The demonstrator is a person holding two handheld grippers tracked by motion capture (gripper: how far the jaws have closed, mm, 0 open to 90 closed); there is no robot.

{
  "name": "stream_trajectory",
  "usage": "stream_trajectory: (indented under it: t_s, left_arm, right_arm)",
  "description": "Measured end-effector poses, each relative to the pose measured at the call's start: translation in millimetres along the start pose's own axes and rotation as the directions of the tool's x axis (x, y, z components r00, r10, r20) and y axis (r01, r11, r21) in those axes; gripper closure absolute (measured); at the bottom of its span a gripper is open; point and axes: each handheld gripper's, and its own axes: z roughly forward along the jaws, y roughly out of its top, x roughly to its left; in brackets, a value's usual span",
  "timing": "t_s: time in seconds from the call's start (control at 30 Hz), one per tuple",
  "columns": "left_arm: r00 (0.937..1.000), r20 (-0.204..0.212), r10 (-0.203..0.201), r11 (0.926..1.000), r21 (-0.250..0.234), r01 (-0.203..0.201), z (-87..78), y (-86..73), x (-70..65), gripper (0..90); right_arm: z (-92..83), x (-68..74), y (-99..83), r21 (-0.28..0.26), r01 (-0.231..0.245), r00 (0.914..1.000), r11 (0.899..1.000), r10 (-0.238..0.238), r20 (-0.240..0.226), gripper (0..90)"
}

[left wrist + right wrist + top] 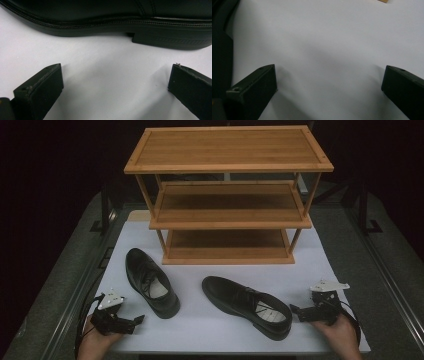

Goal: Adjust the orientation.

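White cloth [200, 327] covers the table, and the room behind it is dark. On this cloth lie two black leather shoes. One shoe [150, 281] lies at the left, its toe pointing to the far side and its heel near. The other shoe [247, 306] lies near the middle-right, its toe pointing to the far left and its heel at the near right. Both shoes are well apart from each other.

The left gripper [131, 322] rests on the cloth just near the left shoe's heel, with its jaws spread wide and nothing between them. The right gripper [296, 311] is just beside the heel of the right shoe, its jaws also spread and holding nothing. Each gripper is held by a hand at the near edge.

Behind the shoes, on the far side of the table, stands a wooden rack [227, 167] with three shelves.
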Motion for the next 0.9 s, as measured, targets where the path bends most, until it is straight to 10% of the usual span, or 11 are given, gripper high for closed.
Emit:
stream_trajectory:
  t_s: [0.37, 0.9]
  left_arm:
    - [0.9995, 0.0, -0.033, 0.9993, -0.018, 0.033, -6.2, -1.1, 3.0, 7.9]
    - [0.9969, 0.026, -0.075, 0.9948, -0.068, 0.076, -29.7, 29.3, 26.7, 80.2]
  right_arm:
    - [0.0, -0.1, 0.0, 0.0, 0.0, 1.0, 1.0, 0.0, 0.0, 0.0]
    - [0.0, -0.1, 0.0, 0.0, -0.003, 1.0, 1.0, 0.003, -0.002, 0.0]
